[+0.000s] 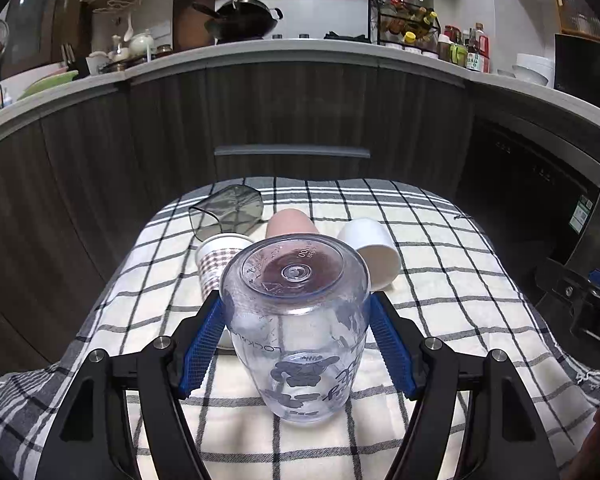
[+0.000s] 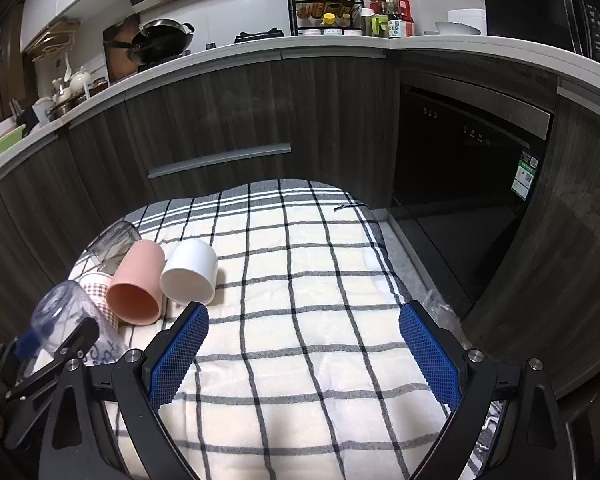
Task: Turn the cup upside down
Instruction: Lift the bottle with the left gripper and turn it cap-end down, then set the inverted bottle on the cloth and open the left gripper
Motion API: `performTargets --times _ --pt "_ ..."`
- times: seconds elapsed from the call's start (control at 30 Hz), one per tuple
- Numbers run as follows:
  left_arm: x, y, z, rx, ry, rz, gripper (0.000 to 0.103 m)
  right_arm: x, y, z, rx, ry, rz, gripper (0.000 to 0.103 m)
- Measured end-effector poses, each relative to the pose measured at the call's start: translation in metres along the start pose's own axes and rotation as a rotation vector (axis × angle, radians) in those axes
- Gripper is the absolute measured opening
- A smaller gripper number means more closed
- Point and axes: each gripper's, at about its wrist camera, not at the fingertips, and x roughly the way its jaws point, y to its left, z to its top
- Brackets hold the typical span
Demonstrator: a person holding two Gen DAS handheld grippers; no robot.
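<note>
A clear plastic cup (image 1: 296, 320) with blue print stands upside down, base up, mouth toward the checked cloth (image 1: 440, 300). My left gripper (image 1: 296, 308) is shut on it, blue pads (image 1: 202, 344) pressing both sides. The same cup shows at the far left of the right wrist view (image 2: 66, 316), held by the left gripper. My right gripper (image 2: 304, 320) is open and empty above the cloth (image 2: 300, 280).
Behind the held cup lie a pink cup (image 2: 136, 288), a white cup (image 2: 190, 272), a checked paper cup (image 1: 220, 256) and a dark glass (image 1: 228, 210) on their sides. Dark cabinets and a countertop stand beyond the table. A dishwasher (image 2: 460, 152) is at the right.
</note>
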Motion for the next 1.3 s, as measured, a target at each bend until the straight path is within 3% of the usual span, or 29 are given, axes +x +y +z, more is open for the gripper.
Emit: performTargets --times 0.27,0.53,0.73,0.9,1.3 --pt "-0.007 -0.007 -0.023 0.040 -0.011 0.008 0.072 0.002 0.005 -0.003 -0.028 0.011 -0.007 0.096" --pt "-0.008 -0.011 -0.024 0.062 -0.006 0.016 0.072 0.004 0.002 -0.003 -0.022 0.020 -0.003 0.096" --pt "-0.002 -0.014 -0.026 0.075 0.028 0.019 0.086 0.006 0.000 -0.003 -0.013 0.029 0.001 0.096" --pt "-0.006 -0.010 -0.028 0.061 0.032 0.026 0.088 0.004 0.001 -0.003 -0.014 0.027 0.011 0.096" --pt "-0.041 -0.001 -0.023 0.064 -0.027 -0.002 0.092 -0.038 0.011 -0.005 -0.019 -0.121 0.037 0.096"
